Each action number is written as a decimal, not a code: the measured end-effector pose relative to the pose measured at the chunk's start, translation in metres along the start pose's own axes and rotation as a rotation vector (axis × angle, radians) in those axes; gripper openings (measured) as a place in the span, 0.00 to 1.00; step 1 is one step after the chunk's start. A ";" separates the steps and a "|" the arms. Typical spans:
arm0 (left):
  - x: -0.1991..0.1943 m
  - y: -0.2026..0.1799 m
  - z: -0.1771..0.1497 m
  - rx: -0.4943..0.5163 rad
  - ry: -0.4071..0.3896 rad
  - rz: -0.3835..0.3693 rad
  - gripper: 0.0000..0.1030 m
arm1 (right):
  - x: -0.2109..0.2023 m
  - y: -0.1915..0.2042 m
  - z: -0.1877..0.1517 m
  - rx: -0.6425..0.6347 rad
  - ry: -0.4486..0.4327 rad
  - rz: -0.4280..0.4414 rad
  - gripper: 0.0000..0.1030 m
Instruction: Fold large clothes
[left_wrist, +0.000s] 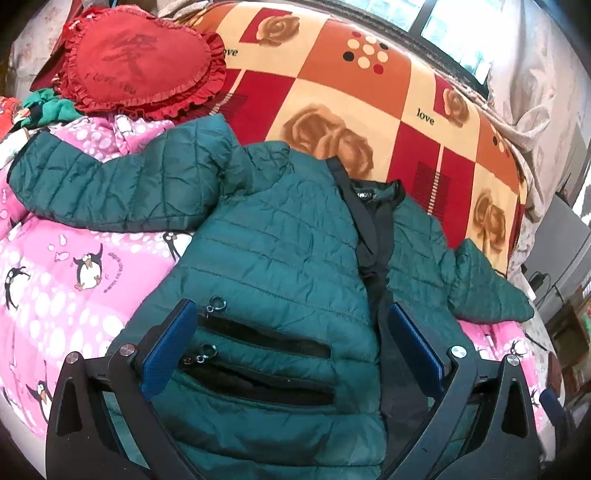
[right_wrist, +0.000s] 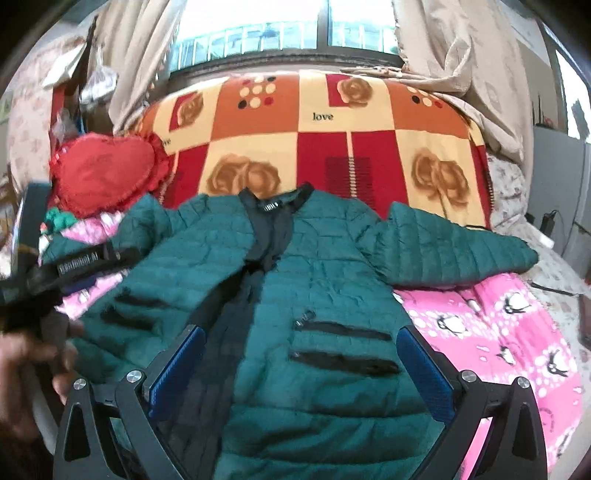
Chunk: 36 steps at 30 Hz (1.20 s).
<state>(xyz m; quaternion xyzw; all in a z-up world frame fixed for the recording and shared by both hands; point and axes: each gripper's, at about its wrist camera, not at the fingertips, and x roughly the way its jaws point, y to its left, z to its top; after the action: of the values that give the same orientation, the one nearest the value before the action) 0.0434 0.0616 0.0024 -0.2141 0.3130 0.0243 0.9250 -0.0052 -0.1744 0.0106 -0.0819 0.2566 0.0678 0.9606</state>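
Observation:
A dark green quilted jacket (left_wrist: 280, 251) lies face up and unzipped on the bed, collar toward the window, both sleeves spread outward. My left gripper (left_wrist: 291, 317) hovers open over its left front panel, blue pads on either side of the two zip pockets (left_wrist: 258, 362), nothing held. In the right wrist view the same jacket (right_wrist: 325, 266) fills the middle, and my right gripper (right_wrist: 303, 339) is open above the right front panel and its pockets (right_wrist: 343, 347). The left gripper's body (right_wrist: 77, 266) and a hand (right_wrist: 26, 369) show blurred at that view's left edge.
The jacket rests on a pink penguin-print quilt (left_wrist: 55, 288) (right_wrist: 509, 332) and an orange, red and cream rose blanket (left_wrist: 369, 92). A red heart-shaped cushion (left_wrist: 140, 62) sits by the left sleeve. Curtains (right_wrist: 454, 55) and a window stand behind the bed.

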 end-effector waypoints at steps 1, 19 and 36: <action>0.001 0.000 -0.001 -0.002 0.005 0.000 0.99 | 0.001 -0.003 0.000 0.018 0.006 -0.005 1.00; 0.013 -0.013 -0.002 0.049 -0.003 0.024 1.00 | 0.005 -0.017 -0.004 0.123 0.055 0.066 1.00; 0.023 -0.006 0.001 0.017 0.058 -0.016 1.00 | -0.010 -0.010 0.009 0.175 0.042 0.058 1.00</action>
<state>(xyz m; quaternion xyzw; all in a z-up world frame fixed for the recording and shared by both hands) 0.0635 0.0541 -0.0079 -0.2095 0.3381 0.0080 0.9174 -0.0076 -0.1838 0.0240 0.0083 0.2840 0.0710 0.9562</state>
